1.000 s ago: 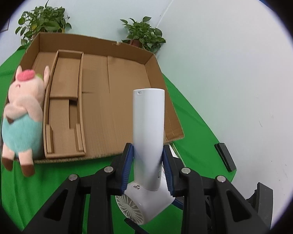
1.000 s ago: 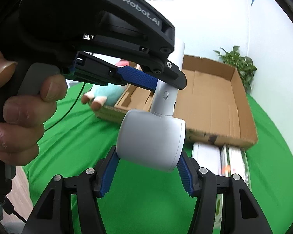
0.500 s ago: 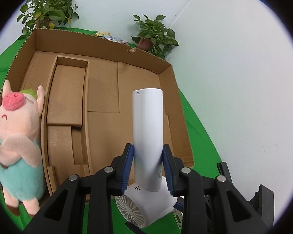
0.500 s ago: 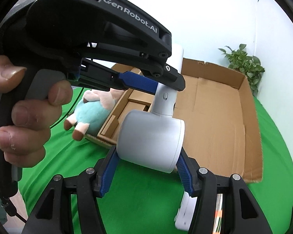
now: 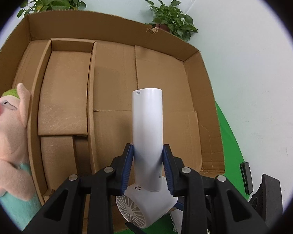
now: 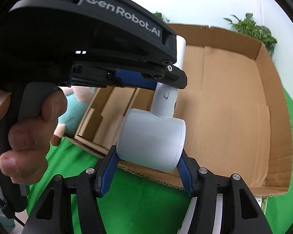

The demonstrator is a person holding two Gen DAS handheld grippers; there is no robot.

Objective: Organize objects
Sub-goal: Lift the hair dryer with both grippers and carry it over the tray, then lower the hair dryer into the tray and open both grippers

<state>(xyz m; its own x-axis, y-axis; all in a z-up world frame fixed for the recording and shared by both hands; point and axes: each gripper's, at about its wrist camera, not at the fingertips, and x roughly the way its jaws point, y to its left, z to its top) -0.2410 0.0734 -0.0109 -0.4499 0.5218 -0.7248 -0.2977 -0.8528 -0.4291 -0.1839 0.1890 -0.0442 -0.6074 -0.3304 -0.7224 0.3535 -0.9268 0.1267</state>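
A white handheld fan [image 5: 147,128] is held by both grippers above the front edge of an open cardboard box [image 5: 115,101]. My left gripper [image 5: 148,164] is shut on the fan's handle. My right gripper [image 6: 147,167] is shut on the fan's round head [image 6: 152,140]. The left gripper's body [image 6: 99,44] fills the upper left of the right wrist view. A plush pig [image 5: 8,136] leans on the box's left wall. The box [image 6: 234,105] holds only cardboard inserts.
Two potted plants [image 5: 171,21] stand behind the box by the white wall. A green cloth [image 6: 138,200] covers the table. A black flat object [image 5: 246,177] lies on the cloth right of the box. White and green packages [image 6: 263,200] lie below the box's front edge.
Both grippers have carried the fan forward towards the box. The box now fills both views and the plush pig has slid to the left edge.
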